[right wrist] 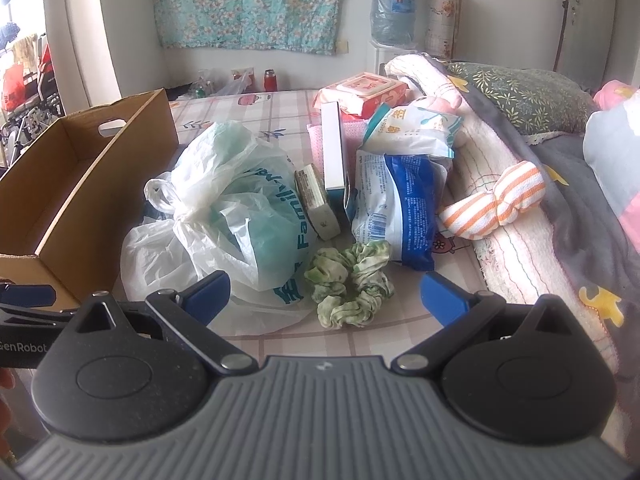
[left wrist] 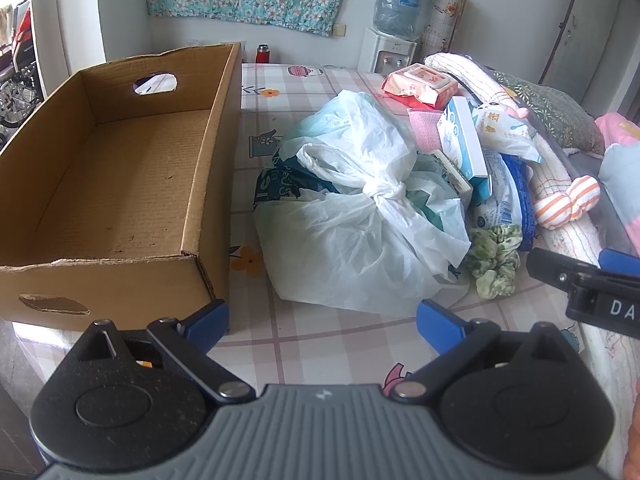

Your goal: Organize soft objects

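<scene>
An empty cardboard box (left wrist: 120,184) stands on the left of the checked tablecloth; it also shows in the right wrist view (right wrist: 80,176). A knotted pile of white plastic bags (left wrist: 360,216) (right wrist: 224,208) lies beside it. A green scrunchie (left wrist: 496,260) (right wrist: 348,284) lies just in front of my right gripper (right wrist: 326,296), which is open and empty. My left gripper (left wrist: 322,322) is open and empty, in front of the bags. A blue tissue pack (right wrist: 404,208), a white pouch (right wrist: 412,128) and an orange-striped knotted cloth (right wrist: 496,204) lie behind.
A wet-wipes pack (right wrist: 364,92), a white-blue carton (right wrist: 334,152) and a small tin box (right wrist: 316,200) sit among the pile. A rolled white towel (right wrist: 504,240) and grey bedding (right wrist: 560,184) border the right side. A water dispenser (left wrist: 386,54) stands at the back wall.
</scene>
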